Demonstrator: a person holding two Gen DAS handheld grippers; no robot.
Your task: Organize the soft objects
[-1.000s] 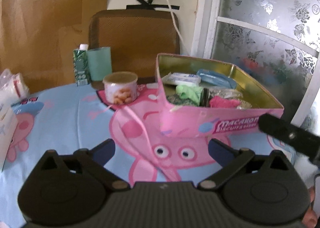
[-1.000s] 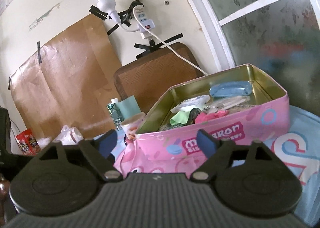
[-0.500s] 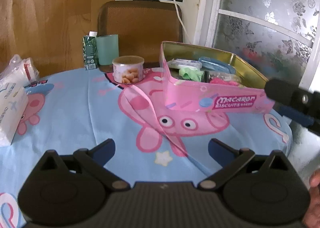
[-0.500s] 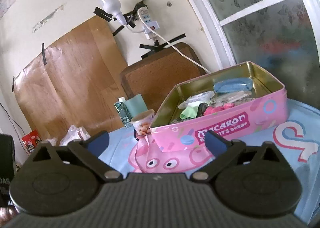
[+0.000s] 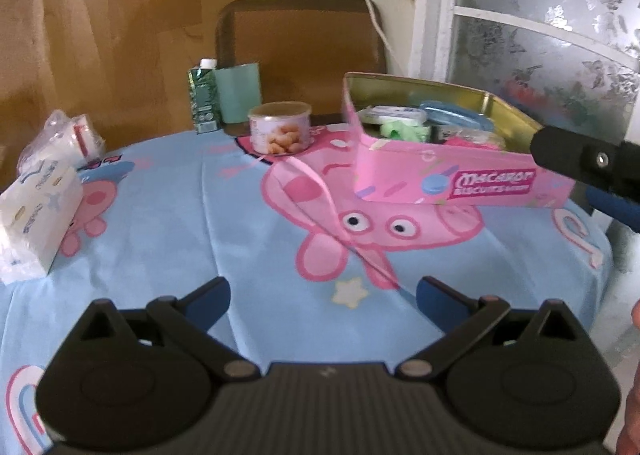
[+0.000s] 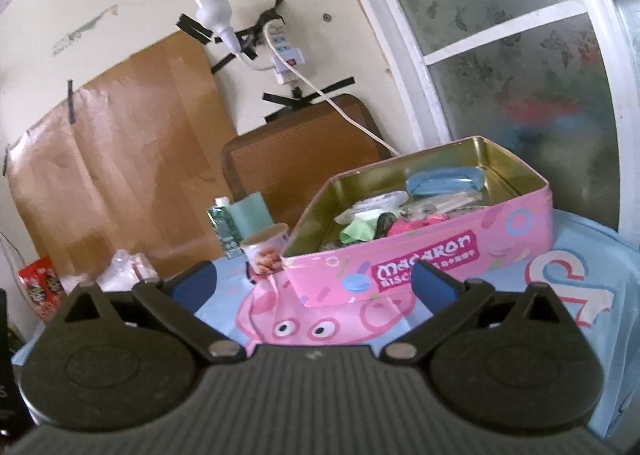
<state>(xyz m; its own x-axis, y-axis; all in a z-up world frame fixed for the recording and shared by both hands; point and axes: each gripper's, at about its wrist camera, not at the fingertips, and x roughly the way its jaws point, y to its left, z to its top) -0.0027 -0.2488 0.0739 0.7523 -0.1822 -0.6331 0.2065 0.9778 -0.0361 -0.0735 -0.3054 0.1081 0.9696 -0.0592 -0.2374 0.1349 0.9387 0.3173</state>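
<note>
A snack cup (image 5: 280,128), a green carton (image 5: 203,101) and a tissue pack (image 5: 34,215) are sitting on the cartoon-print surface (image 5: 240,255). The pink tin (image 5: 448,175), with soft items (image 6: 416,221) lying inside, is standing at the far right. Both left tongs (image 5: 322,297) and right tongs (image 6: 304,283) are hanging wide apart, holding nothing.

I see my left gripper (image 5: 322,297) spread wide and empty above the tablecloth (image 5: 200,239). The pink tin (image 5: 452,179) sits beyond it, lid off, holding soft items. Left of the tin stands a snack can (image 5: 280,128); the right gripper (image 5: 592,167) is at the tin's right end.
</note>
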